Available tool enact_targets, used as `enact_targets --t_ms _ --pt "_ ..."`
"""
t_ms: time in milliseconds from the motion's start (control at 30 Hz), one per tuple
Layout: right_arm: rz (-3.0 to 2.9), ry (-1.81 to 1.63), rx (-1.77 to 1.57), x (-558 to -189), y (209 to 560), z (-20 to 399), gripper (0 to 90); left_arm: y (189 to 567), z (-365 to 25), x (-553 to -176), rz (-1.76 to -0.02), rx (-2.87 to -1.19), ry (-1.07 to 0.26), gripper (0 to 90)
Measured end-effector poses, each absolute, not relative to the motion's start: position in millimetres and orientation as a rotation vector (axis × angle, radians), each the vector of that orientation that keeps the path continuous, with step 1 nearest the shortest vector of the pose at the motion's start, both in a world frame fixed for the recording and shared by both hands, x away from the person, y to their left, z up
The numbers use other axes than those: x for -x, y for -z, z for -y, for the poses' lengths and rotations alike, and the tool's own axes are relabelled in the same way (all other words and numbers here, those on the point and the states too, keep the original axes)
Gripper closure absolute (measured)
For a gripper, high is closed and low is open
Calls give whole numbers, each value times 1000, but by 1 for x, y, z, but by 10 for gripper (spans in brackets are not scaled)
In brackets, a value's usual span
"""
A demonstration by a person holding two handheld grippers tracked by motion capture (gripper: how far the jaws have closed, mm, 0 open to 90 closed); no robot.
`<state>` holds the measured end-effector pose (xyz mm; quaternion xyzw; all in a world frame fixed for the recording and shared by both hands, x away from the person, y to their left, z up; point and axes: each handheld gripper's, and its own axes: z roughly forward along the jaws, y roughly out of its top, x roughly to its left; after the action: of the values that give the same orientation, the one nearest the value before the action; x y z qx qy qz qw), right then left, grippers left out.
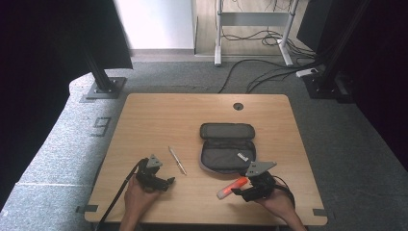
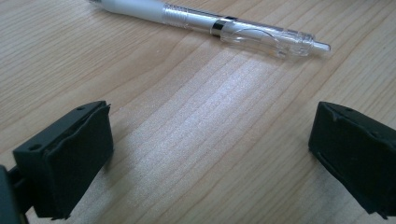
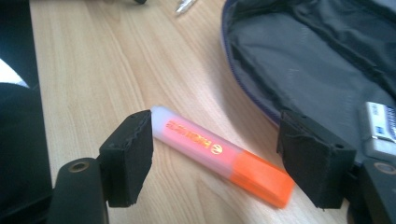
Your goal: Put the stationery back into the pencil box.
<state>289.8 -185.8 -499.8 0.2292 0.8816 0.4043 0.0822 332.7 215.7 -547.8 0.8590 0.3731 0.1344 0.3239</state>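
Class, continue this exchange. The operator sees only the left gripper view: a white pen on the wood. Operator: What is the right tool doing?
Observer: The right tool stands open, its jaws either side of an orange highlighter.
Operator: Anything near it?
Observer: An open dark pencil case lies just beside the highlighter.
Operator: Anything inside?
Observer: One small white item; I cannot tell what it is.

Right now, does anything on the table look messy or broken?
Nothing looks broken or spilled. The pencil case lies unzipped and flat open, while the white pen and the orange highlighter lie loose on the table outside it. The highlighter sits between the open jaws of the right gripper.
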Motion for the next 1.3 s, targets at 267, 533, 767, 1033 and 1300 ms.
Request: enact_targets --t_ms 267,533,767,1033,1300 --pt "-2692 -1179 -643 -289 513 175 372 548 -216 -333 -979 -2253 -353 0" --pt "-2713 -1151 -628 -292 522 169 389 548 -216 -333 -979 -2254 -353 0" --pt "-2720 -1132 -609 -294 528 165 396 548 -216 -333 -979 -2253 -353 0" --pt "-2718 -1138 -613 -295 530 167 419 548 -216 -333 -979 -2254 -353 0" --pt "-2729 -1105 -585 -297 532 161 406 548 -216 -333 -979 -2254 -353 0"
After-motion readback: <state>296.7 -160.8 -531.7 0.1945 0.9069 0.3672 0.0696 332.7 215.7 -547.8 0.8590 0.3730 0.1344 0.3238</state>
